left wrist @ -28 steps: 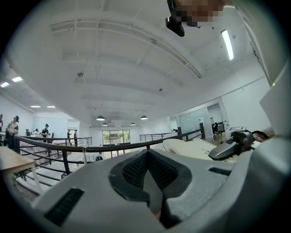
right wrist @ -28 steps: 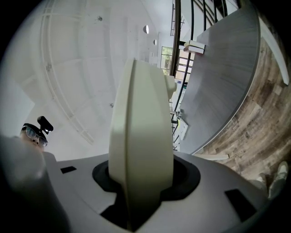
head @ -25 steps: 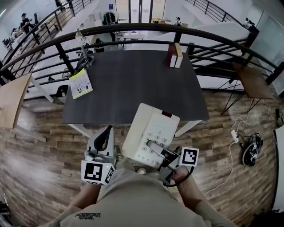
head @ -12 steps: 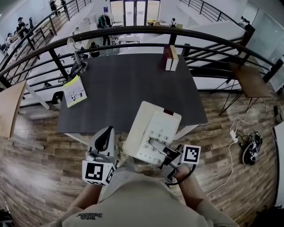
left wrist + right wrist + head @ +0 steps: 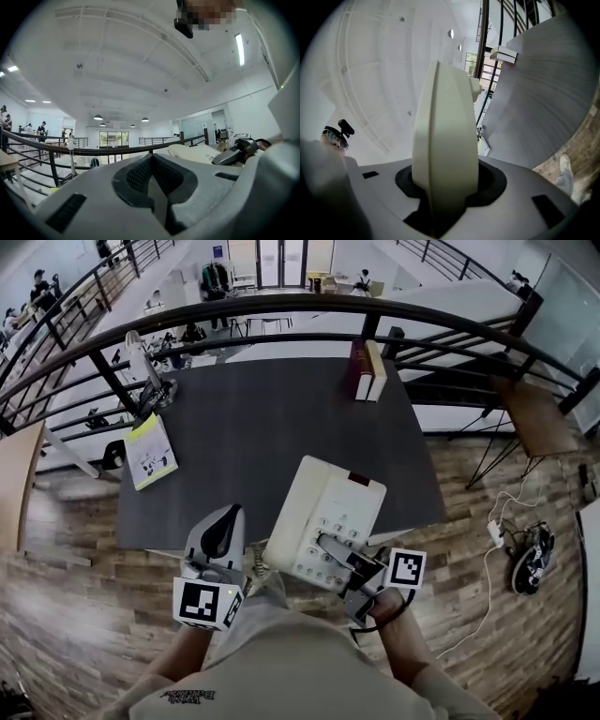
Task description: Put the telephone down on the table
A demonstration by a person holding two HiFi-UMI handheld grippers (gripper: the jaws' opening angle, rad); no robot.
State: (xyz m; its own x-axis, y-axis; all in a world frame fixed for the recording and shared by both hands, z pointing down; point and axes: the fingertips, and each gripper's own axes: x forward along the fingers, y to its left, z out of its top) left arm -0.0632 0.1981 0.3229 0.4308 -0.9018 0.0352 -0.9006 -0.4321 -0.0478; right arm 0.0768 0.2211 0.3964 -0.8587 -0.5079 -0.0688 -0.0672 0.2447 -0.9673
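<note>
The cream telephone [image 5: 330, 514] hangs flat over the near edge of the dark grey table [image 5: 262, 427]. My right gripper [image 5: 330, 547] is shut on its near edge, jaws lying across the keypad side. In the right gripper view the telephone [image 5: 445, 136] stands edge-on between the jaws of the right gripper [image 5: 445, 206]. My left gripper [image 5: 223, 521] is to the left of the telephone, apart from it, shut and holding nothing. In the left gripper view its jaws [image 5: 152, 183] meet, with the telephone [image 5: 197, 152] off to the right.
Two books [image 5: 367, 369] stand at the table's far edge. A yellow-green booklet [image 5: 150, 451] and a desk lamp [image 5: 142, 367] are at its left side. A black railing [image 5: 281, 307] runs behind it. A white cable and dark gear [image 5: 530, 559] lie on the wooden floor, right.
Both grippers have moved forward toward the table together. The telephone, earlier mostly short of the near edge, now reaches over the tabletop. The grip has not changed.
</note>
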